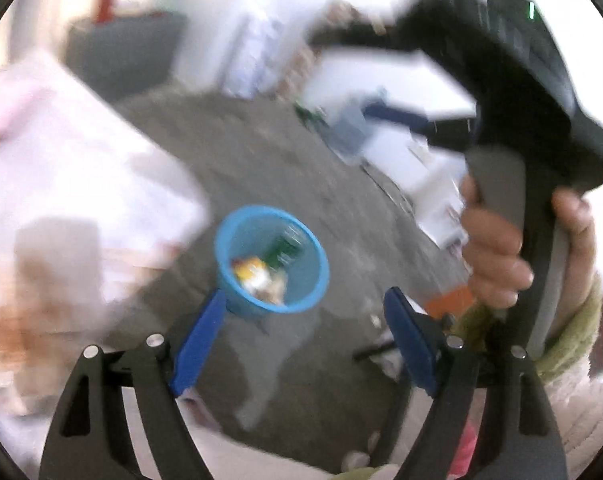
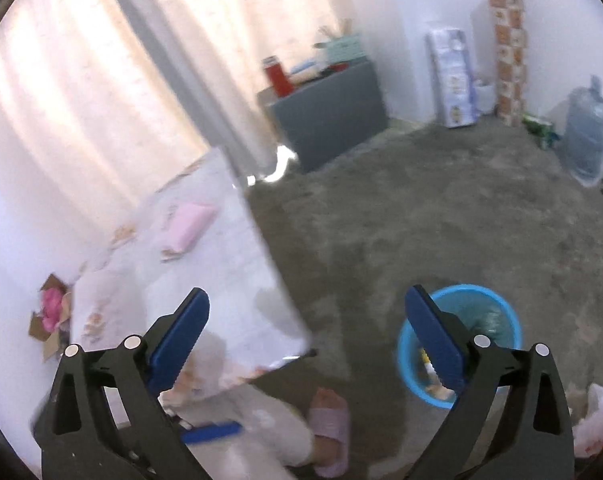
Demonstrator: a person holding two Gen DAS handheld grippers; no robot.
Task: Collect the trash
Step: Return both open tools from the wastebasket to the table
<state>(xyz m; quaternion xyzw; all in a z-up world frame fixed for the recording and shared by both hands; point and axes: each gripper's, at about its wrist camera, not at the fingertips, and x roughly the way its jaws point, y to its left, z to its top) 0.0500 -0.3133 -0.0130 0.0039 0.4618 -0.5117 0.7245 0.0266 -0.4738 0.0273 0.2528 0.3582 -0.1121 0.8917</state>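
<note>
A round blue bin (image 1: 221,256) stands on the grey floor in the blurred left wrist view. It holds crumpled wrappers (image 1: 261,276) and a green packet (image 1: 285,246). My left gripper (image 1: 305,320) hangs above and just in front of it, open, with nothing between its blue pads. In the right wrist view the same bin (image 2: 501,312) is partly hidden behind the right-hand finger. My right gripper (image 2: 307,320) is open and empty, over the table corner and floor. A hand (image 1: 497,252) grips the right tool's handle.
A table with a white floral cloth (image 2: 205,272) fills the left and carries a pink pack (image 2: 187,226). A foot in a pink slipper (image 2: 329,428) stands below it. A grey cabinet (image 2: 329,112), a water jug (image 2: 589,132) and a white plastic bag (image 2: 593,420) sit around the floor.
</note>
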